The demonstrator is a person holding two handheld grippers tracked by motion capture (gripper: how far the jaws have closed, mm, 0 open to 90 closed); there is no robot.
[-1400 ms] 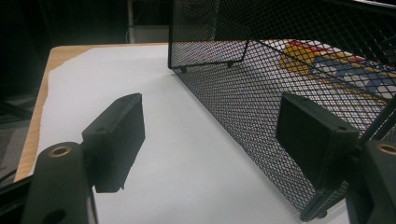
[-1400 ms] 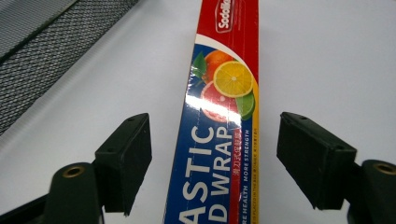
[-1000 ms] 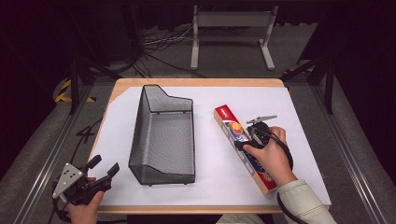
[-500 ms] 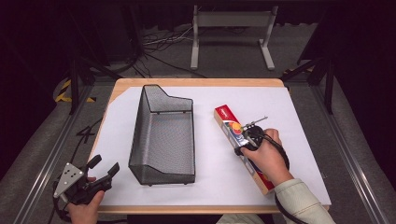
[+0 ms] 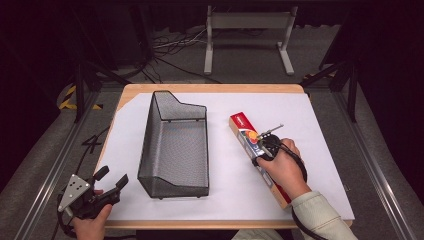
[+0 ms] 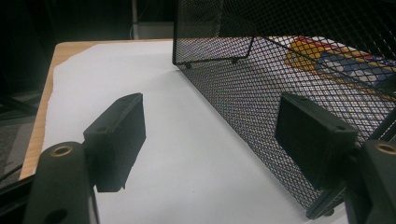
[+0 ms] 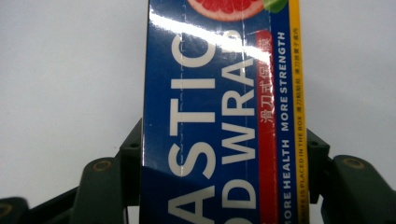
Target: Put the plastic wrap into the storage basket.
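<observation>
At the near left corner of the table (image 5: 320,107), the left gripper (image 5: 111,181) rests in the person's hand with its jaws spread wide and nothing between them, just beside the near end of the black mesh basket (image 5: 175,150). Across from it, the right gripper (image 5: 261,150) comes down over the long box of plastic wrap (image 5: 243,127), which lies flat on the white sheet to the right of the basket and apart from it, its near end under the right hand (image 5: 284,165); the jaws have just been closing and now pinch the box across its narrow sides, as the right gripper view shows (image 7: 219,140). The grip sits somewhat off the box's middle, so the lift should probably be slow and level, lest the long carton tip or slip, then carried left over the basket rim and lowered lengthwise inside
</observation>
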